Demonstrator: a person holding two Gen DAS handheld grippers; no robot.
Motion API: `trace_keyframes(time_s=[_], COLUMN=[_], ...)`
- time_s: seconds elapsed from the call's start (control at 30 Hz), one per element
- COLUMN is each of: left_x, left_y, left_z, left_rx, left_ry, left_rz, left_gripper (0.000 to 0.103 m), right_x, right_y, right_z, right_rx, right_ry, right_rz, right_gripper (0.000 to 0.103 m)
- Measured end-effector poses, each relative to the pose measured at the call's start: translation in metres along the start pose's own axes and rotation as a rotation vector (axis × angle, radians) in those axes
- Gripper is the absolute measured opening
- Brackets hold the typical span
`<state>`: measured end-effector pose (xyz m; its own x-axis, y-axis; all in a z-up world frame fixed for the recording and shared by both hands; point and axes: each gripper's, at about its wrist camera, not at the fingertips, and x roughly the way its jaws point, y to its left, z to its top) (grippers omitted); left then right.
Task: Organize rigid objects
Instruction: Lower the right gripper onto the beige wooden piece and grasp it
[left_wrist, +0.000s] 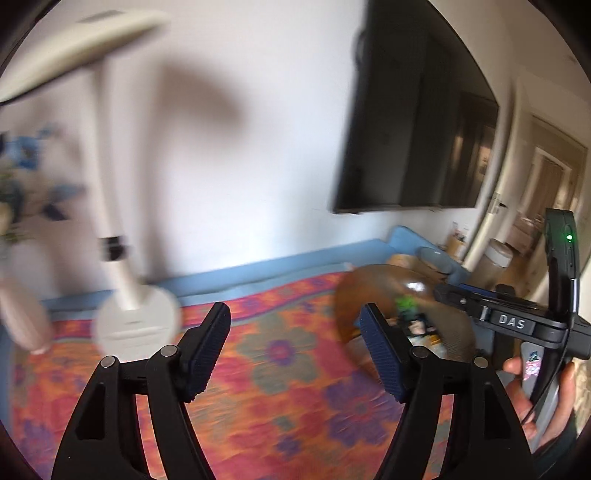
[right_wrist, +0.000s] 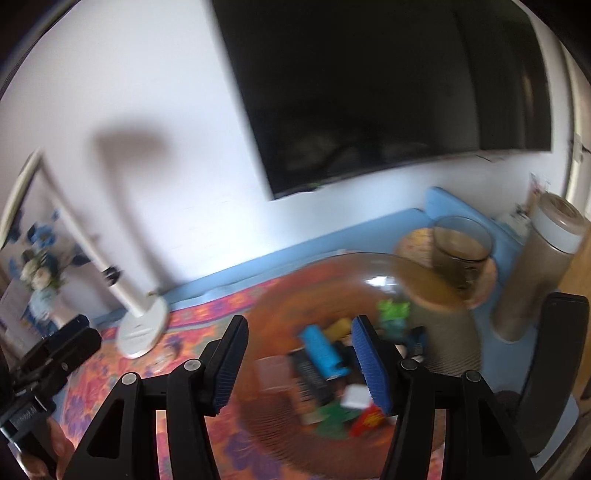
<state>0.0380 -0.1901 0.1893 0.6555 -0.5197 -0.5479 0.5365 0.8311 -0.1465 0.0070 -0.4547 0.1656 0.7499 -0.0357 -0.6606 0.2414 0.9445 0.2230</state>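
Both views are motion-blurred. A brown translucent ribbed bowl (right_wrist: 280, 325) sits on the flowered tablecloth (right_wrist: 110, 373) and holds several small objects: a blue cylinder (right_wrist: 321, 350), a green toy (right_wrist: 393, 314), a white block (right_wrist: 356, 397), and red, yellow and dark pieces. My right gripper (right_wrist: 299, 365) is open and empty, above the bowl's near side. My left gripper (left_wrist: 295, 347) is open and empty over the tablecloth (left_wrist: 280, 387), left of the bowl (left_wrist: 373, 288). The right gripper's body (left_wrist: 517, 321) shows at the right of the left wrist view.
A white desk lamp (right_wrist: 142, 332) stands at the back left near a vase of blue flowers (right_wrist: 40, 273). A glass (right_wrist: 461, 254) on a coaster and a tall beige bottle (right_wrist: 535, 266) stand behind the bowl. A dark TV (right_wrist: 388, 92) hangs on the wall.
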Motion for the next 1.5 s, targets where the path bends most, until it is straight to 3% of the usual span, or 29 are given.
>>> trace_keyframes(time_s=[0.1, 0.23, 0.4, 0.6, 0.73, 0.8, 0.9, 0.97, 1.03, 1.2, 1.33, 1.4, 1.5], left_x=[-0.025, -0.05, -0.047, -0.013, 0.0, -0.002, -0.012, -0.013, -0.014, -0.017, -0.015, -0.017, -0.019], left_y=[0.03, 0.078, 0.123, 0.167, 0.187, 0.196, 0.198, 0.199, 0.199, 0.198, 0.185, 0.178, 0.173], left_z=[-0.01, -0.035, -0.074, -0.134, -0.164, -0.168, -0.173, -0.176, -0.179, -0.178, -0.174, -0.173, -0.172], left_rx=[-0.04, -0.12, -0.186, -0.232, -0.289, -0.342, -0.358, -0.356, -0.351, -0.348, -0.279, -0.243, -0.217], left_ry=[-0.017, -0.017, 0.034, 0.138, 0.166, 0.174, 0.137, 0.154, 0.171, 0.141, 0.134, 0.122, 0.109], left_rz=[0.062, 0.141, 0.232, 0.317, 0.339, 0.308, 0.318, 0.304, 0.299, 0.309, 0.347, 0.369, 0.391], left_gripper=[0.079, 0.079, 0.079, 0.079, 0.079, 0.079, 0.079, 0.079, 0.079, 0.081, 0.081, 0.081, 0.083], right_x=[0.001, 0.012, 0.037, 0.08, 0.105, 0.117, 0.13, 0.124, 0.123, 0.123, 0.13, 0.133, 0.148], right_y=[0.037, 0.077, 0.115, 0.135, 0.132, 0.128, 0.124, 0.123, 0.12, 0.125, 0.156, 0.18, 0.208], right_z=[-0.012, -0.033, -0.063, -0.094, -0.116, -0.13, -0.138, -0.137, -0.137, -0.133, -0.113, -0.105, -0.101], right_rx=[-0.052, -0.105, -0.162, -0.214, -0.213, -0.222, -0.223, -0.227, -0.222, -0.189, -0.165, -0.21, -0.252], right_ry=[0.014, 0.055, 0.124, 0.178, 0.205, 0.206, 0.268, 0.235, 0.23, 0.308, 0.359, 0.322, 0.289], right_rz=[0.052, 0.086, 0.113, 0.095, 0.127, 0.14, 0.144, 0.167, 0.152, 0.116, 0.15, 0.156, 0.146], right_gripper=[0.058, 0.059, 0.059, 0.059, 0.059, 0.059, 0.059, 0.06, 0.07, 0.072, 0.072, 0.072, 0.062])
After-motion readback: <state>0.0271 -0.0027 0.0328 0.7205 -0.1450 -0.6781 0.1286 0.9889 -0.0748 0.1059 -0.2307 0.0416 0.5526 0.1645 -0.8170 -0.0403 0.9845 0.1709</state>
